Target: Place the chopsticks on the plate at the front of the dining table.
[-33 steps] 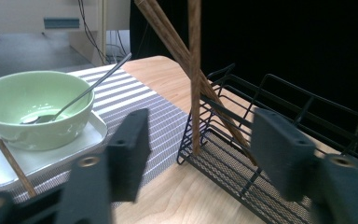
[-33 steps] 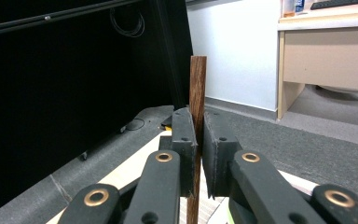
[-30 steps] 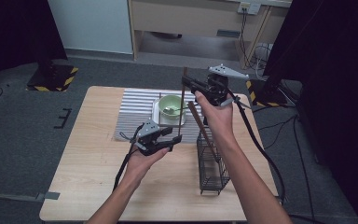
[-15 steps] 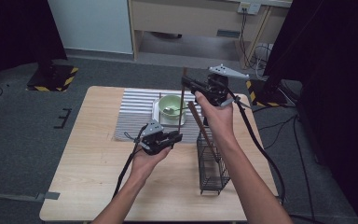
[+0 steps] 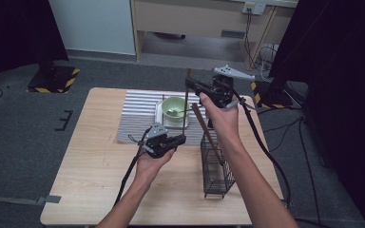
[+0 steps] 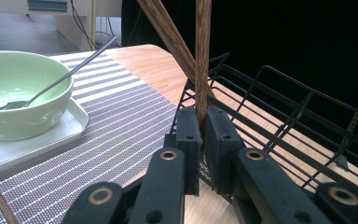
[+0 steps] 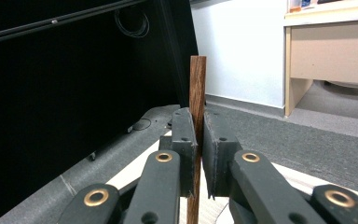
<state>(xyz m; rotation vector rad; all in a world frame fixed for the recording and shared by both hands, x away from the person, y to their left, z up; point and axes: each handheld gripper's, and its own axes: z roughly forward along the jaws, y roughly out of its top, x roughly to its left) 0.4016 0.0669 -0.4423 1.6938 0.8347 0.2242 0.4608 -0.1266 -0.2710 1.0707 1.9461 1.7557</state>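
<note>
Left hand-held gripper (image 5: pixel 181 138) jaws, just closing, clamp the upright chopstick (image 5: pixel 185 102) low; right hand-held gripper (image 5: pixel 190 84) pinches its top, 12 o'clock of wire basket (image 5: pixel 216 173).

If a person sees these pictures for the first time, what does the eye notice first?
First, the upright chopstick near the table's middle, clamped at both ends: the right hand-held gripper holds its top, and the left hand-held gripper, whose jaws have just been closing, pinches its lower end. Next, the green bowl with a spoon behind it on the striped mat, and the black wire basket at the right.
</note>
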